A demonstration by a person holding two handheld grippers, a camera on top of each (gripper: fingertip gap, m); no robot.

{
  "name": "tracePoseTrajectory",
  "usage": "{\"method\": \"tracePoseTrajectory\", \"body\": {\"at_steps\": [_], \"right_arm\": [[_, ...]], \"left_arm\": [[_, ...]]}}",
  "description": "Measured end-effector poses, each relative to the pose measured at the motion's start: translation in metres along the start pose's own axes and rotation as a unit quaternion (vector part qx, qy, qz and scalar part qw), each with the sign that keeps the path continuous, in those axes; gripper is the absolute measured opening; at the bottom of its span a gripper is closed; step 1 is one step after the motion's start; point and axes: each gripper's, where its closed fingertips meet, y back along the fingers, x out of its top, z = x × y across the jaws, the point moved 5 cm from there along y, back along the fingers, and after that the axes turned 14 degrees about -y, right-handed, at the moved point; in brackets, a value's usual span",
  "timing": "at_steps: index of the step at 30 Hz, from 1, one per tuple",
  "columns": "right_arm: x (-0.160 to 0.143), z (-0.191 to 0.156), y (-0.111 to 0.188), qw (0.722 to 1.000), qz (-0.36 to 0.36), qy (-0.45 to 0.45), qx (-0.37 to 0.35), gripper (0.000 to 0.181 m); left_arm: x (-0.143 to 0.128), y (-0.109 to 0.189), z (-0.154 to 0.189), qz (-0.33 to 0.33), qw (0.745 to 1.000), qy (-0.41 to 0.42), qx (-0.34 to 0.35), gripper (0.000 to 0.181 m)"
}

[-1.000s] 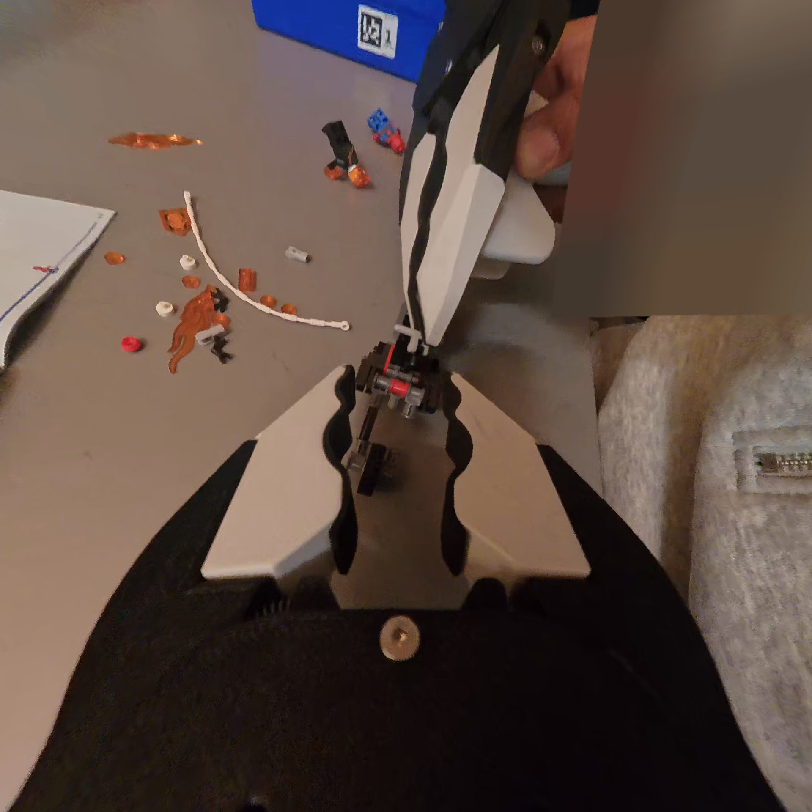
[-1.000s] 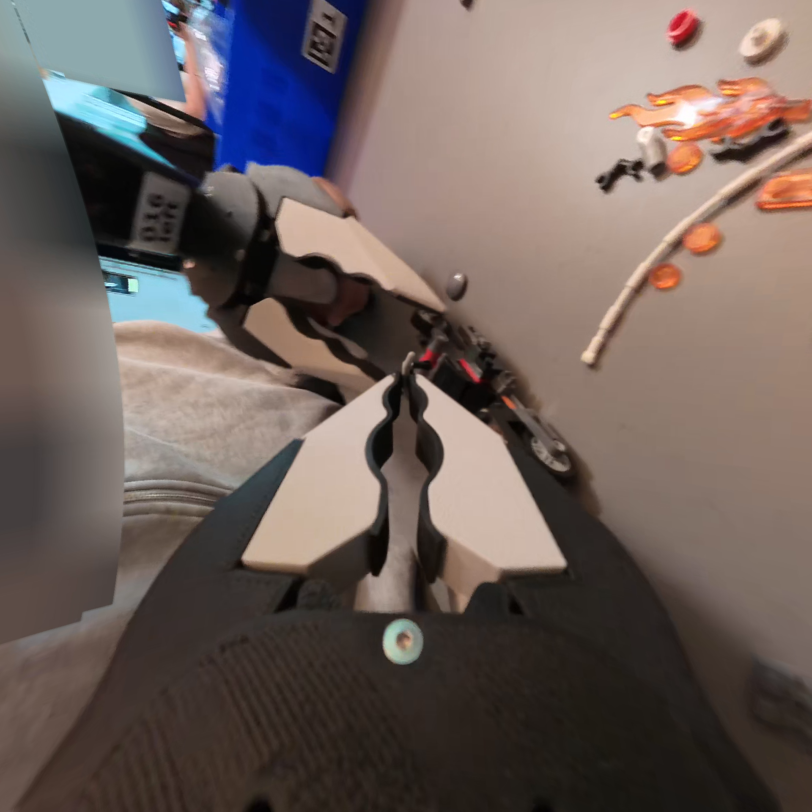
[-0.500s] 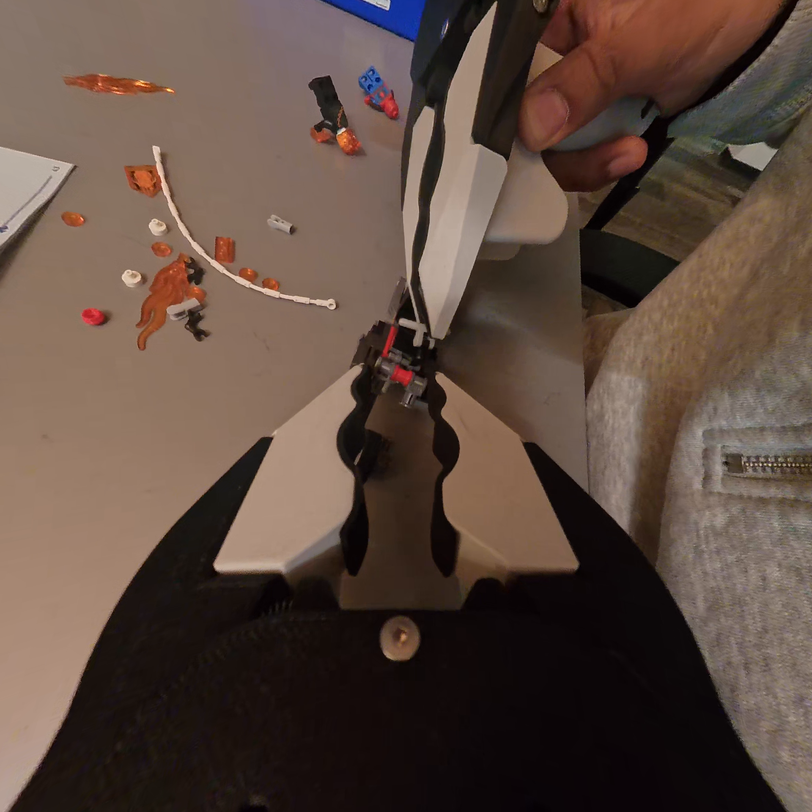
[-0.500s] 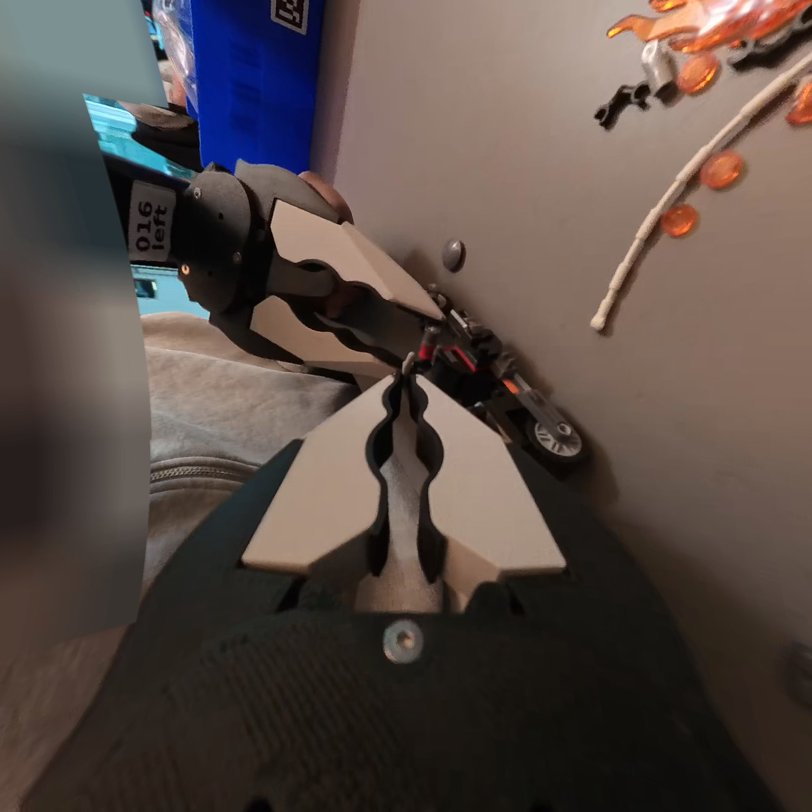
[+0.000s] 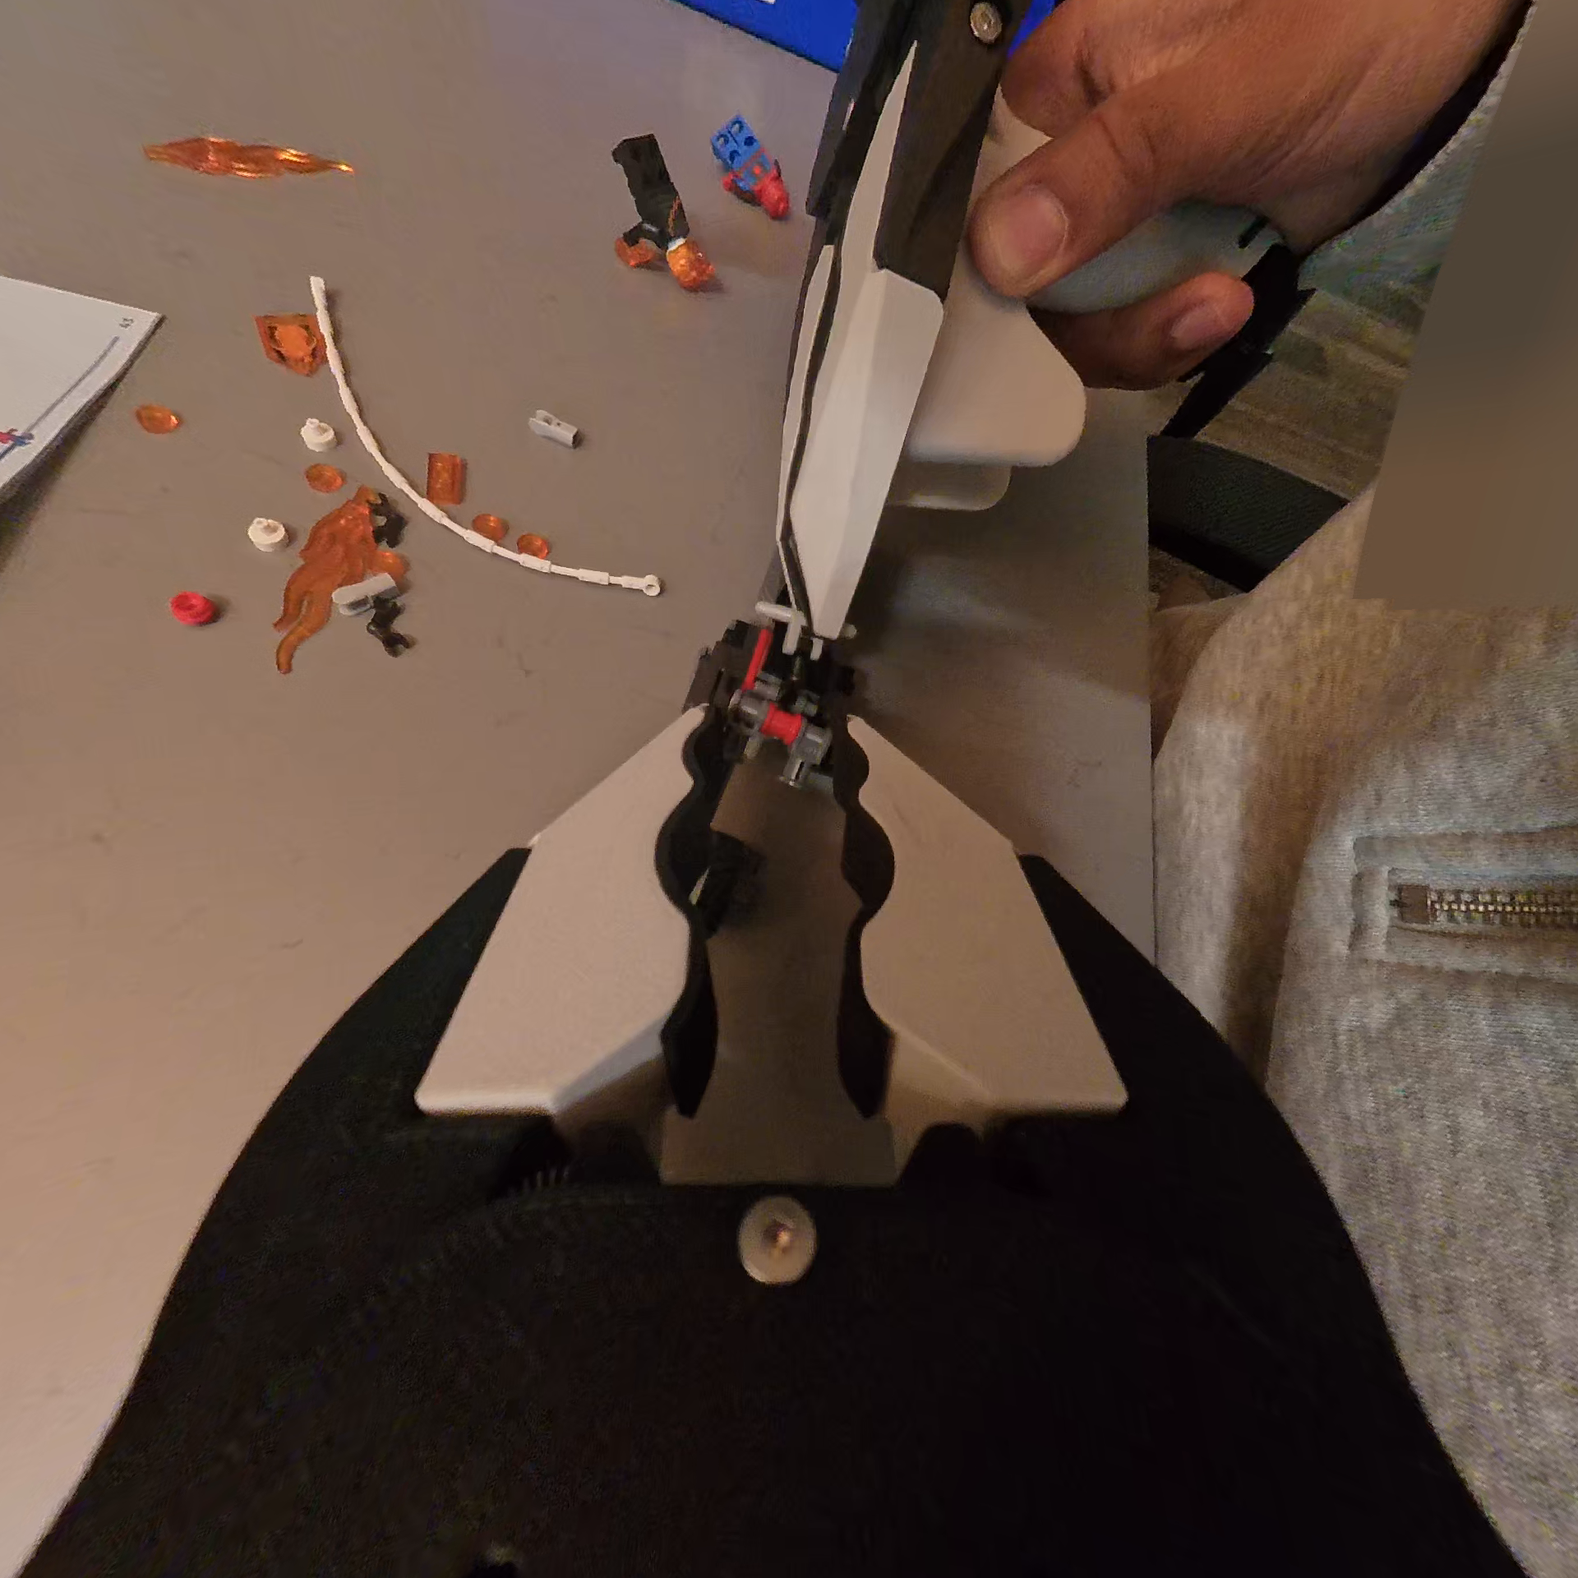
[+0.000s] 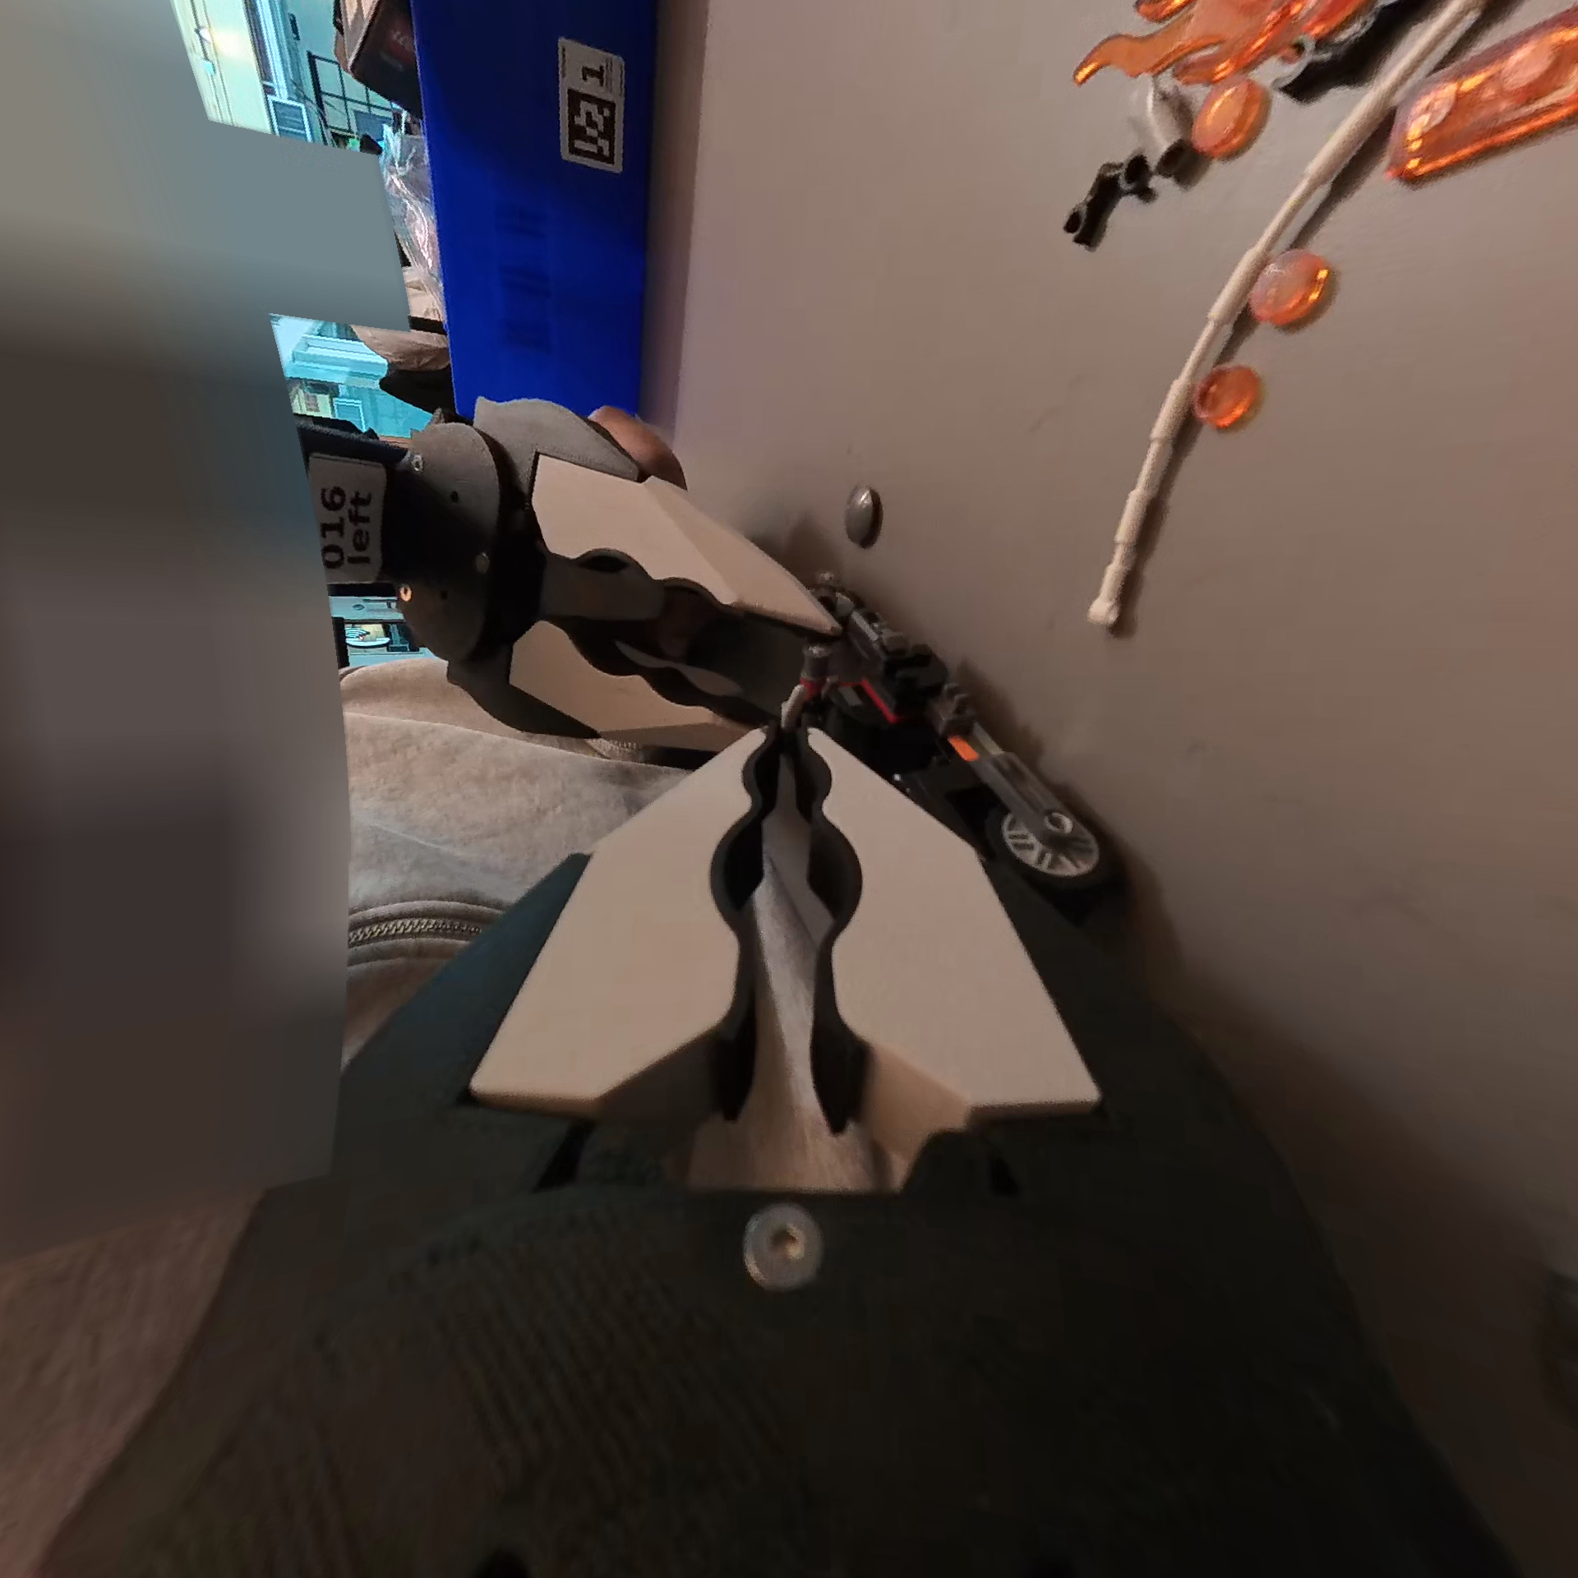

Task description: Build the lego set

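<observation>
The grey table [image 5: 213, 811] carries everything, and the part-built motorcycle [image 6: 905, 692] near its front edge serves as the landmark here. A blue box [image 6: 546, 213] stands well beyond the motorcycle at the table's far side. To the motorcycle's left a paper sheet [image 5: 51, 376] lies at the table's edge, and between the two lies a scatter of loose parts: a white curved chain [image 5: 401, 495], an orange flame piece [image 5: 329, 563], a red round stud [image 5: 195, 608].

The left gripper [image 5: 773, 726] grips the motorcycle's rear end, its jaws narrowed onto the black frame around a red and grey axle. The right gripper [image 6: 790, 734] comes down on the motorcycle from above, its jaws pinched nearly together on a small white bar piece [image 5: 781, 613], which sits right at the top of the motorcycle; whether it has seated is too small to tell.

The step looks like pressing this bar into its clip. It probably goes best with the left gripper bracing the frame firmly while the right pushes straight along the socket, not sideways, since a thin bar can twist out of a fingertip pinch. Release only once it is home.
</observation>
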Motion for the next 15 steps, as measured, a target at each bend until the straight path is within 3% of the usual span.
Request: {"method": "tracePoseTrajectory", "body": {"at_steps": [15], "right_arm": [[-0.0022,0.0011,0.0027,0.995,0.042,-0.081,-0.033,0.001]], "left_arm": [[0.0006,-0.0021,0.0025,-0.010,0.999,-0.002,0.043,0.025]]}}
